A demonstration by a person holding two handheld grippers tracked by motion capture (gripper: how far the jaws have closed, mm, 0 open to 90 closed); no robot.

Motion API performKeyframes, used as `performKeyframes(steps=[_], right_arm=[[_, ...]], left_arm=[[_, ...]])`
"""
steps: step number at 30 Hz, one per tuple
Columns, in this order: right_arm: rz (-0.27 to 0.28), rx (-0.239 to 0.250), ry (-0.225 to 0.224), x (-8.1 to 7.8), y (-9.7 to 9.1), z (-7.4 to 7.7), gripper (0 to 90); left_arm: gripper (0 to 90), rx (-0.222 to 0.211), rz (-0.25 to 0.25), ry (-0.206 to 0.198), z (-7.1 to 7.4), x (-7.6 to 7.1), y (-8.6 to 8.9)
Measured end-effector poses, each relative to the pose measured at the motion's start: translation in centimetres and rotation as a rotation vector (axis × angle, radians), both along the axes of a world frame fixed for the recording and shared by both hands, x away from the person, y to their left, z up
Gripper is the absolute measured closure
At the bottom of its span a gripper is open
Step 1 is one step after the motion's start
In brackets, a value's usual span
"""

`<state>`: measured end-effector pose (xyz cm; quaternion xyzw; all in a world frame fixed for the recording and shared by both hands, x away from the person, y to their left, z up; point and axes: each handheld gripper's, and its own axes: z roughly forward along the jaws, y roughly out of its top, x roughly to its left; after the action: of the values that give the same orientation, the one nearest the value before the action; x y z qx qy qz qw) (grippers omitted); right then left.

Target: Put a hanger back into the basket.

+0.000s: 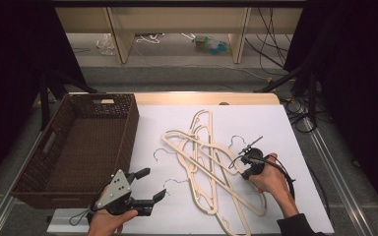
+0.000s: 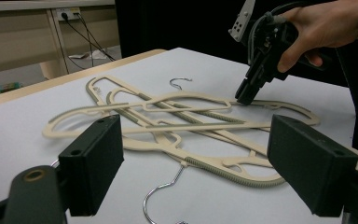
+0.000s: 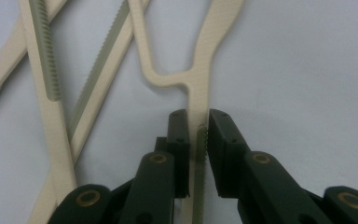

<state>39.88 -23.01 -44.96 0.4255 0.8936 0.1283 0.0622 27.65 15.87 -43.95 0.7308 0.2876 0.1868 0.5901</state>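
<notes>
With the right gripper (image 3: 197,122) clamped on a cream hanger's (image 3: 200,84) bar in the tangled pile on the white table (image 1: 285,128) and the left gripper (image 1: 147,186) hovering open-jawed, pick-up appears underway; next: lift clear, toward the basket (image 1: 49,142).

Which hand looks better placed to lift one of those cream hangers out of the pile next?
Right. The right gripper has its fingers already closed on the bar of a cream hanger in the pile. The left gripper hangs open beside the brown basket, holding nothing.
</notes>
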Motion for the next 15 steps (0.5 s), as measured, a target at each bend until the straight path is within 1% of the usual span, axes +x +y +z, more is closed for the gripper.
performKeyframes(steps=[1,2,3,5,6,7,9,10,11,12,13,14,15], right_arm=[[0.003,0.006,-0.012,-0.1,0.0,0.1,80.0],[0.026,-0.004,-0.007,-0.1,-0.1,0.2,80.0],[0.035,-0.002,-0.014,-0.1,-0.1,0.3,80.0],[0.041,-0.006,-0.021,-0.3,-0.1,0.5,80.0],[0.053,-0.009,-0.032,-0.3,-0.1,0.6,80.0],[0.054,-0.01,-0.025,-0.4,-0.1,0.7,80.0],[0.072,-0.009,-0.032,-0.7,-0.1,0.9,80.0],[0.072,-0.013,-0.02,-0.9,-0.1,1.0,80.0],[0.087,-0.018,-0.03,-1.0,-0.1,1.1,80.1],[0.087,-0.016,-0.029,-1.2,-0.1,1.2,80.0],[0.089,-0.015,-0.025,-1.3,0.0,1.2,80.0],[0.095,-0.017,-0.035,-1.4,0.0,1.3,80.0],[0.105,-0.029,-0.037,-1.7,0.1,1.6,80.0]], left_arm=[[18.2,0.0,0.0,0.0,0.0,0.0,0.0],[18.3,0.0,0.0,0.001,0.0,0.0,0.0],[18.3,0.01,-0.006,-0.008,0.0,0.1,0.0],[18.2,0.007,-0.007,-0.006,0.0,0.1,0.0],[18.2,0.008,-0.006,-0.006,0.0,0.1,-0.1],[18.2,0.008,-0.006,-0.006,0.0,0.1,-0.1],[18.2,0.005,-0.004,0.002,-0.1,0.1,-0.2],[18.2,0.005,-0.004,-0.003,-0.1,0.3,-0.3],[18.2,0.007,0.0,-0.006,-0.1,0.5,-0.5],[18.3,0.009,0.006,0.008,-0.2,0.9,-1.0],[18.5,0.02,-0.01,0.008,-0.3,1.4,-1.5],[18.8,0.042,-0.018,0.016,-0.2,1.8,-2.0],[19.0,0.072,-0.038,0.028,-0.3,2.8,-3.4]])
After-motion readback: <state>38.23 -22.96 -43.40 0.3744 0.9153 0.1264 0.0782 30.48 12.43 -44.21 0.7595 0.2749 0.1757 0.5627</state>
